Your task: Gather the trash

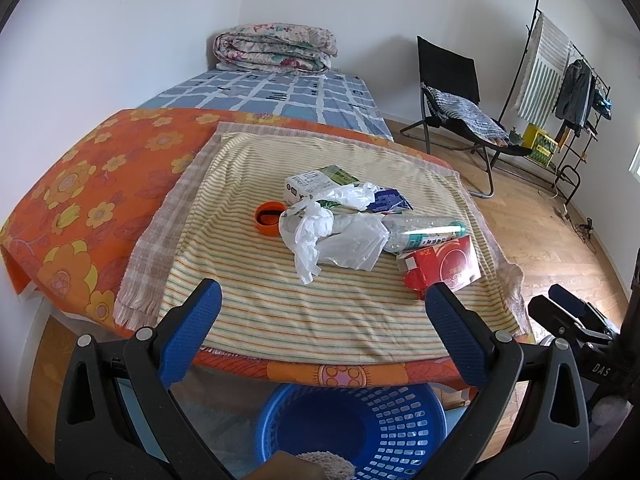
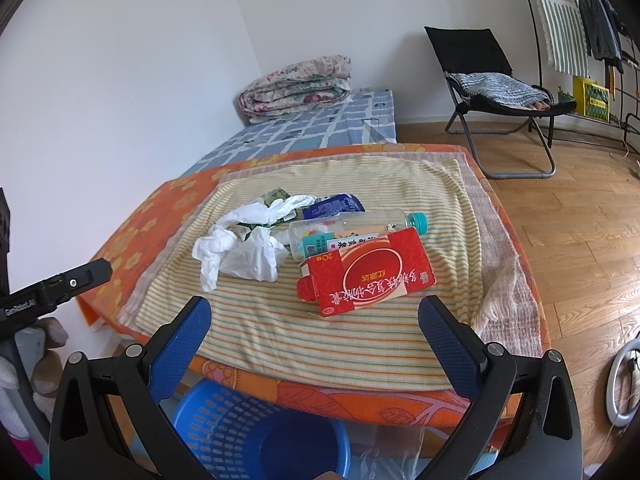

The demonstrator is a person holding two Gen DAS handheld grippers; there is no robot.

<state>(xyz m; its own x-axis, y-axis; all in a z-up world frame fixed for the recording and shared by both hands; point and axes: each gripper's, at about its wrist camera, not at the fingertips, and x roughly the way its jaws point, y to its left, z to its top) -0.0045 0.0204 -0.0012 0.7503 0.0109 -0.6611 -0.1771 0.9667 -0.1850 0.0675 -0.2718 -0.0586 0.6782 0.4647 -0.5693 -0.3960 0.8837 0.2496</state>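
Trash lies in a heap on a striped towel (image 1: 280, 300) (image 2: 360, 332) over an orange flowered table. A red carton (image 1: 444, 258) (image 2: 368, 270) lies nearest, with a clear plastic bottle (image 1: 424, 232) (image 2: 360, 228) behind it. Crumpled white plastic bags (image 1: 336, 232) (image 2: 244, 248), a white-green carton (image 1: 316, 184), a blue wrapper (image 1: 390, 200) (image 2: 332, 206) and an orange lid (image 1: 269, 218) lie further left. A blue perforated basket (image 1: 360, 428) (image 2: 240, 432) stands on the floor below the table's near edge. My left gripper (image 1: 324, 300) and right gripper (image 2: 314, 312) hover open over the near edge, holding nothing.
A bed with a checked sheet (image 1: 280, 94) and a folded quilt (image 1: 276, 48) lies behind the table against the white wall. A black folding chair (image 1: 460, 96) (image 2: 500, 92) and a clothes rack (image 1: 560, 80) stand on the wooden floor at the right.
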